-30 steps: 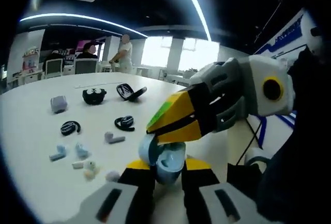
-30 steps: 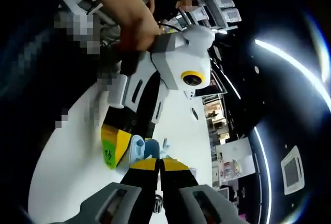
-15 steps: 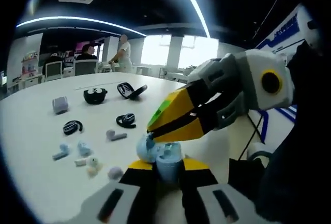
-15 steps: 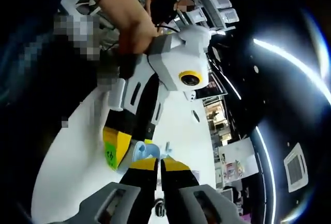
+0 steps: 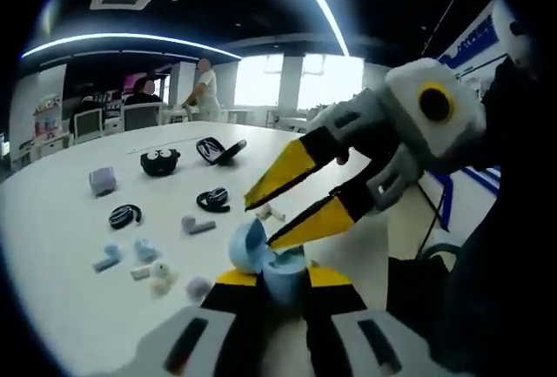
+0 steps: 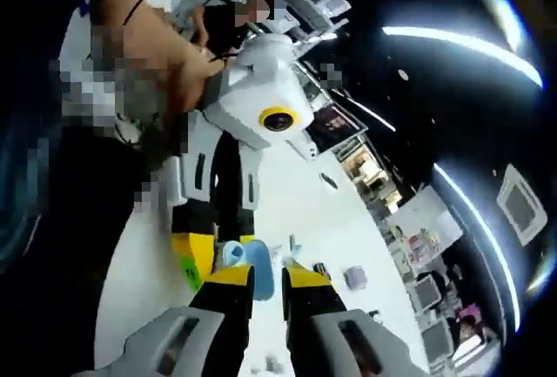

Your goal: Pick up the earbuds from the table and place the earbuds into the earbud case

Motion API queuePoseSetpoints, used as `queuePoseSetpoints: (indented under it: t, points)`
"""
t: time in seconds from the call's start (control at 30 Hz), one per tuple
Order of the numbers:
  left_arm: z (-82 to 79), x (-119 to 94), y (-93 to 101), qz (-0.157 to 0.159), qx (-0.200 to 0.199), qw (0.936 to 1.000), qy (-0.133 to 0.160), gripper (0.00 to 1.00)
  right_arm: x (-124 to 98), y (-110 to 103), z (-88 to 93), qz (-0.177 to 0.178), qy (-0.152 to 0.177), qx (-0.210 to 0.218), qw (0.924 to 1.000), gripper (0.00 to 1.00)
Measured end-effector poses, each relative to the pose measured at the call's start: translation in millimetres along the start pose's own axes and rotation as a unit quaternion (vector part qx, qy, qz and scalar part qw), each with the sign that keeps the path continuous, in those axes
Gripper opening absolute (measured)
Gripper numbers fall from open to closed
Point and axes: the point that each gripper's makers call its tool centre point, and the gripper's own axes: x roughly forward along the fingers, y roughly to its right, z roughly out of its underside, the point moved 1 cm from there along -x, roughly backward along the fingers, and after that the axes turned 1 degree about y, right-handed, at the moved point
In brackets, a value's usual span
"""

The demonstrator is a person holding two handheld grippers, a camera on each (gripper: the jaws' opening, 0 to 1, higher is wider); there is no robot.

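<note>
Left gripper [image 5: 280, 283] pinches the open light-blue earbud case [image 5: 271, 264], lid up, above the white table [image 5: 52, 220] near its close edge. Right gripper [image 5: 265, 218], jaws spread, hovers just over the case. Loose earbuds [image 5: 144, 259] and other cases lie scattered toward the table's middle.

L gripper [image 5: 283, 277]: low in the left gripper view, jaws close together, clamped on the pale blue earbud case [image 5: 277, 268]. In the right gripper view it hangs pointing down, a bare forearm [image 6: 165, 63] behind it.

R gripper [image 5: 283, 212]: enters the left gripper view from the right, yellow jaws spread apart w/ a clear gap, tips just above the case, nothing between them.
</note>
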Motion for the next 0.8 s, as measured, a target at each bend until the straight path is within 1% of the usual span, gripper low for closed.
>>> queuePoseSetpoints:
  t: [0.03,0.07,0.1,0.17,0.23,0.27,0.33,0.4,0.43,0.47,0.57,0.63,0.67,0.7,0.8]
  points:
    - [1.1,0,-0.1,0.0,0.001,1.0,-0.002,0.19,1,1,1.4,0.002,0.005,0.046,0.9989,0.14]
    - [1.7,-1,0.2,0.0,0.003,1.0,-0.001,0.19,0,3,4.3,0.005,0.007,0.095,0.9955,0.15]
    - [2.1,-1,0.1,0.0,0.003,1.0,-0.001,0.19,0,5,6.1,0.008,0.01,0.128,0.9916,0.17]
    - [3.5,-1,0.2,0.0,0.005,1.0,-0.003,0.19,0,9,10.5,0.015,0.015,0.196,0.9805,0.23]
    - [4.7,-2,0.4,0.0,0.008,1.0,-0.005,0.19,-1,12,14.7,0.017,0.021,0.261,0.9651,0.29]
    - [4.9,-2,0.2,0.0,0.009,0.9999,-0.005,0.19,0,12,16.4,0.016,0.024,0.292,0.956,0.35]
    - [5.3,-2,0.4,0.001,0.012,0.9999,-0.005,0.19,1,9,18.5,0.009,0.033,0.345,0.9378,0.4]
    - [5.5,-3,0.9,0.003,0.018,0.9998,-0.006,0.19,2,5,20.1,0.001,0.04,0.385,0.9221,0.39]
    - [6.0,-3,1.6,0.004,0.024,0.9997,-0.007,0.19,2,4,20.8,-0.001,0.042,0.398,0.9164,0.39]
    - [6.1,-4,2.0,0.004,0.029,0.9995,-0.009,0.19,2,2,22.3,-0.004,0.044,0.425,0.904,0.39]
    - [6.9,-4,3.2,0.004,0.045,0.9989,-0.012,0.19,4,-3,21.9,-0.016,0.053,0.476,0.8779,0.37]
    - [6.9,-5,3.9,0.004,0.049,0.9987,-0.012,0.19,5,-7,19.6,-0.028,0.06,0.498,0.8647,0.33]
    - [6.8,-5,3.9,0.005,0.051,0.9986,-0.012,0.19,5,-8,18.7,-0.032,0.063,0.506,0.8596,0.31]
    - [6.8,-5,3.9,0.005,0.051,0.9986,-0.012,0.2,5,-9,18.4,-0.034,0.064,0.509,0.8575,0.29]
    - [6.6,-6,3.5,0.004,0.053,0.9985,-0.015,0.2,7,-13,12.6,-0.043,0.069,0.511,0.856,0.23]
